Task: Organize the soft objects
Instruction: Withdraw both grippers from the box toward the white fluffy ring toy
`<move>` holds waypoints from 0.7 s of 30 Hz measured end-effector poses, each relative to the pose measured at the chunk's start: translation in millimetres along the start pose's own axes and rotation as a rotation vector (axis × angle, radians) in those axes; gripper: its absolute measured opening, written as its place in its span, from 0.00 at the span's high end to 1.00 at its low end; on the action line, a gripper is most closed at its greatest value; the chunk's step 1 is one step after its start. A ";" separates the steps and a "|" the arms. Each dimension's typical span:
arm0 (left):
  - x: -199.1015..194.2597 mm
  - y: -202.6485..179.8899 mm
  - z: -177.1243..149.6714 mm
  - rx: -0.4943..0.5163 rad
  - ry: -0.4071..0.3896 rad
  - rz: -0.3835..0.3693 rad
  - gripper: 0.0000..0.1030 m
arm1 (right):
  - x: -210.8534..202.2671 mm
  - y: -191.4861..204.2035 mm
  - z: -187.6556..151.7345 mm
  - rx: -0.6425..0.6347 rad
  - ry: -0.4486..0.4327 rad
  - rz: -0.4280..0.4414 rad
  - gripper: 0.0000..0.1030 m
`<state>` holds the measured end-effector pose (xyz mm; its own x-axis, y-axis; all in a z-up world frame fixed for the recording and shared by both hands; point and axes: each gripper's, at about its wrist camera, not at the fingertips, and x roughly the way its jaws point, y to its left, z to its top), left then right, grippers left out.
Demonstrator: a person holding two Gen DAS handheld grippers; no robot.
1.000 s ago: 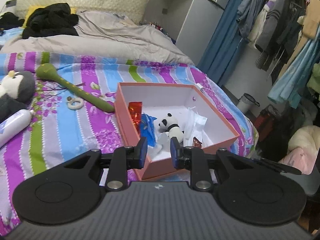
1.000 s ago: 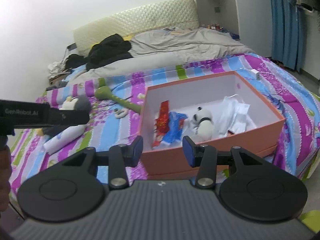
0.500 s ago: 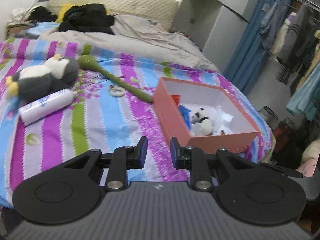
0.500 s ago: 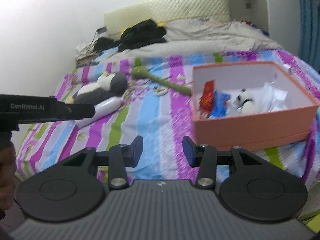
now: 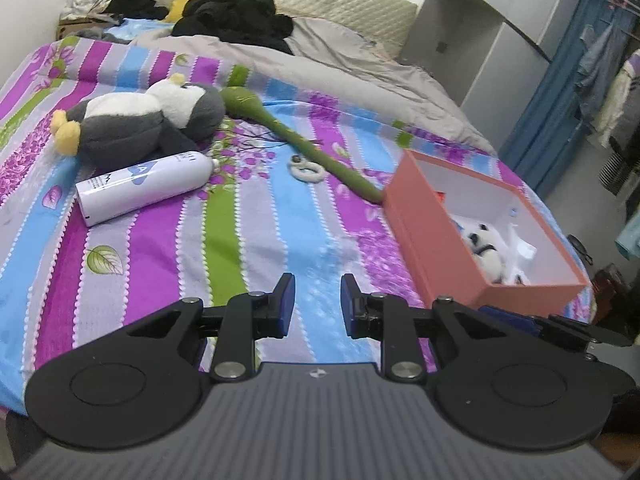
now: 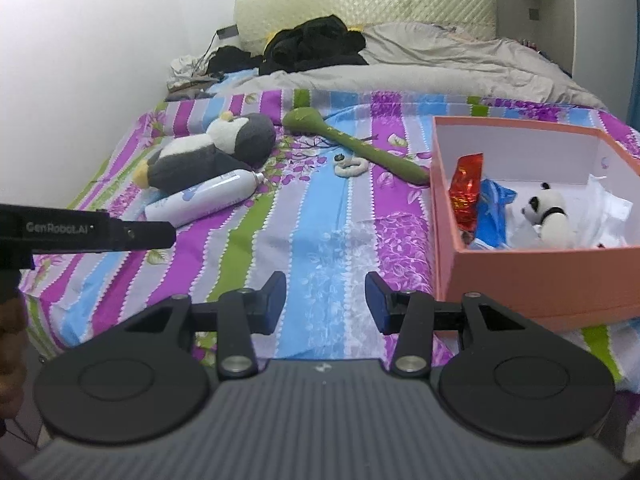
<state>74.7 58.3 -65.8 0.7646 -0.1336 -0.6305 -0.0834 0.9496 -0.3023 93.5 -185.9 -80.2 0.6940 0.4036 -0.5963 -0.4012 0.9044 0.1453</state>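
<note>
A grey and white plush penguin (image 5: 148,120) (image 6: 216,152) lies at the far left of the striped bedspread, next to a white bottle (image 5: 146,186) (image 6: 204,198). A long green plush toy (image 5: 296,144) (image 6: 356,144) and a small white ring toy (image 5: 308,168) (image 6: 352,167) lie mid-bed. An orange box (image 5: 424,236) (image 6: 532,280) at the right holds a small panda plush (image 5: 486,252) (image 6: 550,216), red and blue packets and white wrapping. My left gripper (image 5: 316,302) and right gripper (image 6: 325,300) are open and empty, above the bed's near edge, left of the box.
A grey duvet (image 6: 420,64) and black clothes (image 6: 316,44) cover the bed's head end. A grey wardrobe (image 5: 476,40) and hanging clothes (image 5: 612,80) stand to the right. The left gripper's body (image 6: 88,232) crosses the right wrist view's left side.
Both grippers have drawn back and swung left, away from the box. The penguin, bottle and green toy have come into fuller view. Both grippers stay open.
</note>
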 end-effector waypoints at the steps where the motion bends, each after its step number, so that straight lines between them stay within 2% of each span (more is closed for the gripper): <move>1: 9.7 5.7 2.4 -0.011 0.002 0.001 0.73 | 7.8 -0.2 1.8 -0.001 0.005 0.003 0.55; 10: 101.7 45.4 26.6 -0.074 -0.006 0.017 0.70 | 92.9 -2.3 20.6 -0.054 -0.003 -0.018 0.55; 21: 193.1 73.1 47.2 -0.082 -0.013 0.058 0.70 | 201.5 -14.3 39.2 -0.059 -0.004 -0.053 0.55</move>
<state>246.4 115.4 -175.9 0.7654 -0.0747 -0.6392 -0.1794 0.9291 -0.3234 262.5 -112.1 -171.5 0.7176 0.3562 -0.5984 -0.3983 0.9148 0.0668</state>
